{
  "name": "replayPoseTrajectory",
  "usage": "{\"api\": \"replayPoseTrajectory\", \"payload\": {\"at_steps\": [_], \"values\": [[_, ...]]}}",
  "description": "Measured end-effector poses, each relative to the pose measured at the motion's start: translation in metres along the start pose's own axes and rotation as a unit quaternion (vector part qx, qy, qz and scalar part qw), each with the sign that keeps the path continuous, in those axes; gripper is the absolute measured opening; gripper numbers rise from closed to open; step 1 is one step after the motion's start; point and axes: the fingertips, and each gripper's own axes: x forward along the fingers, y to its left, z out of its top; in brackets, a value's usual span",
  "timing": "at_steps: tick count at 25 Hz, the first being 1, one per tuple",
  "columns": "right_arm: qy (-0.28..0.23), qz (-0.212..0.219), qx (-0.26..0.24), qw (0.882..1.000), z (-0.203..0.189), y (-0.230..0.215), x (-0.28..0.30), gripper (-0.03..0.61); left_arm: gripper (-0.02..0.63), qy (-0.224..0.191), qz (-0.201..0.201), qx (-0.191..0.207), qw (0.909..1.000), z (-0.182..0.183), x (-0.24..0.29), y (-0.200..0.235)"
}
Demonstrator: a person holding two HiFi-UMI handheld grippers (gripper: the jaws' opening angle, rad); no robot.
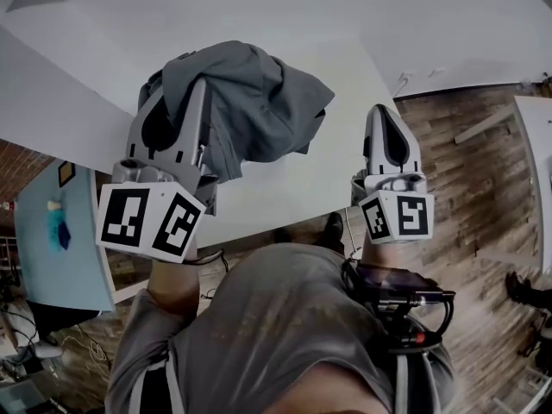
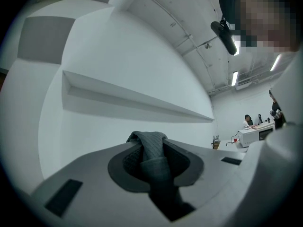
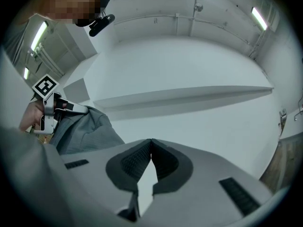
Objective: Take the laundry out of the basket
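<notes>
Your left hand-held gripper (image 2: 148, 141) is clenched on a grey garment (image 1: 259, 102). A fold of the cloth is pinched between its jaws, and the rest bunches over and around its tips, above the white table (image 1: 345, 24). Your right hand-held gripper (image 3: 151, 142) is closed, its jaw tips pressed together with nothing between them. It is held apart from the garment, to its right, also over the table. Wood floor (image 1: 483, 145) shows at the right.

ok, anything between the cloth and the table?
Nothing visible. The cloth, shut in the left gripper, hangs over the table; the right gripper is shut, empty, off to the side.
</notes>
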Motion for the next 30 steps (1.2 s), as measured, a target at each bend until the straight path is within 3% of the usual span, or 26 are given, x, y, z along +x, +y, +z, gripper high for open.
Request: {"api": "replayPoseTrajectory", "payload": {"at_steps": [8, 18, 30], "values": [[-0.010, -0.026, -0.006, 1.000, 0.023, -0.078, -0.019, 0.008, 0.077, -0.019, -0.022, 0.000, 0.9996, 0.017, 0.046, -0.065], [-0.004, -0.069, -0.008, 0.998, 0.032, -0.181, -0.044, 0.008, 0.077, -0.011, -0.072, -0.011, 0.9973, 0.008, 0.115, -0.160], [0.026, -0.100, -0.033, 0.994, 0.028, -0.238, -0.060, 0.006, 0.078, 0.008, -0.109, -0.050, 0.9928, -0.031, 0.161, -0.208]]}}
